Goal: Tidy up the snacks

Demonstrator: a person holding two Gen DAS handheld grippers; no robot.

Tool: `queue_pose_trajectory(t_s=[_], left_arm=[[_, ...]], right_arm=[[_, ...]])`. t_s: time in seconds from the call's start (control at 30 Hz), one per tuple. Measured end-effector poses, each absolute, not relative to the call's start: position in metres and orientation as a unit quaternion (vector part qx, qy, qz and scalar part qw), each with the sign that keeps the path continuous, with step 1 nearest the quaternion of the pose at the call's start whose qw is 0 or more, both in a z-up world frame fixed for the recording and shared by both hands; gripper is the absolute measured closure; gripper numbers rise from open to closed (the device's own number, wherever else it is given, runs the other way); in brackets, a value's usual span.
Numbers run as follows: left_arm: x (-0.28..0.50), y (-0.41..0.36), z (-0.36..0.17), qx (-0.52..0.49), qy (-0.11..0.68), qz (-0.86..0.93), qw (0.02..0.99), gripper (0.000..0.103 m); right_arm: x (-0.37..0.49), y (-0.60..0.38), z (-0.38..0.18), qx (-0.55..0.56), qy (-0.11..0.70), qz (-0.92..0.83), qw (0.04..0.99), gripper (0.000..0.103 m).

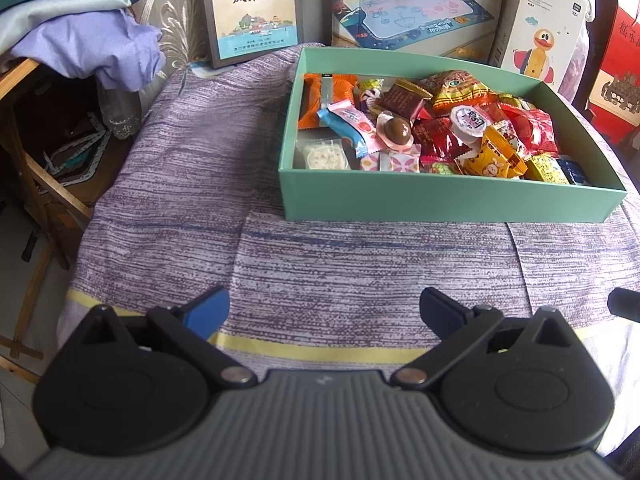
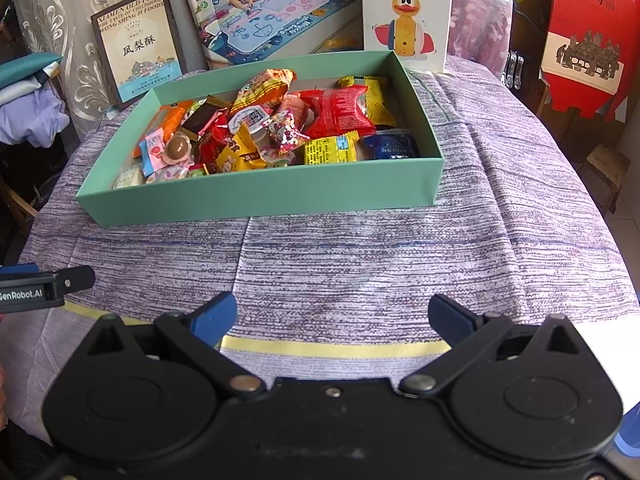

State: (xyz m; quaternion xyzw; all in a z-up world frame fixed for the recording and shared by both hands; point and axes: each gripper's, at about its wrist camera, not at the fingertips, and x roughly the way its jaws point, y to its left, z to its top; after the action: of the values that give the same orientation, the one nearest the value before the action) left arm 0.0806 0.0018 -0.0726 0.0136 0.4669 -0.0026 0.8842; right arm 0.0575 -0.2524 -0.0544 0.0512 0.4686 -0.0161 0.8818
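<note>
**Both tools open above the cloth, snack box ahead**

Nearest to me, my left tool (image 1: 324, 312) hangs over the striped purple cloth (image 1: 360, 256) that covers the tabletop, its two blue-tipped fingers (image 1: 208, 312) spread wide with nothing between them. My right tool (image 2: 332, 316) hovers the same way, fingers apart and empty, above a pale yellow stripe (image 2: 332, 348) woven into the cloth. In the right wrist view, my left tool shows at the left edge, beside the right one.

Further ahead, well apart from both tools, a shallow mint-green box (image 1: 440, 200) sits on the cloth with no lid on it. It holds a loose pile of wrapped snacks (image 2: 280, 128): a round chocolate in clear plastic (image 1: 398, 130), a pink and blue packet (image 1: 348, 126), a red wrapper (image 2: 340, 110), a yellow packet (image 2: 330, 150) and a dark blue packet (image 2: 390, 146) near the box's front right corner.

Behind the box, standing upright, are a framed pastry box with Chinese lettering (image 1: 252, 12), a children's drawing-mat box (image 2: 272, 16) and a white duck toy box (image 2: 406, 12). Folded fabric (image 1: 80, 28) is stacked at far left.
</note>
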Motion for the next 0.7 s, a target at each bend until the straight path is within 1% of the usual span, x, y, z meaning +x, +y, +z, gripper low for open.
queue_pose_trajectory(t_s=[0.33,0.7], left_arm=[[0.0821,-0.0006,-0.0731,0.019,0.468,-0.006,0.883,0.000],[0.0835,-0.0065,-0.0638,0.035,0.452,-0.010,0.891,0.000]], right_arm=[[0.0577,-0.2540,-0.0554,0.056,0.469,-0.020,0.881,0.000],[0.0598,-0.2539,-0.0483,0.055,0.461,-0.027,0.885,0.000]])
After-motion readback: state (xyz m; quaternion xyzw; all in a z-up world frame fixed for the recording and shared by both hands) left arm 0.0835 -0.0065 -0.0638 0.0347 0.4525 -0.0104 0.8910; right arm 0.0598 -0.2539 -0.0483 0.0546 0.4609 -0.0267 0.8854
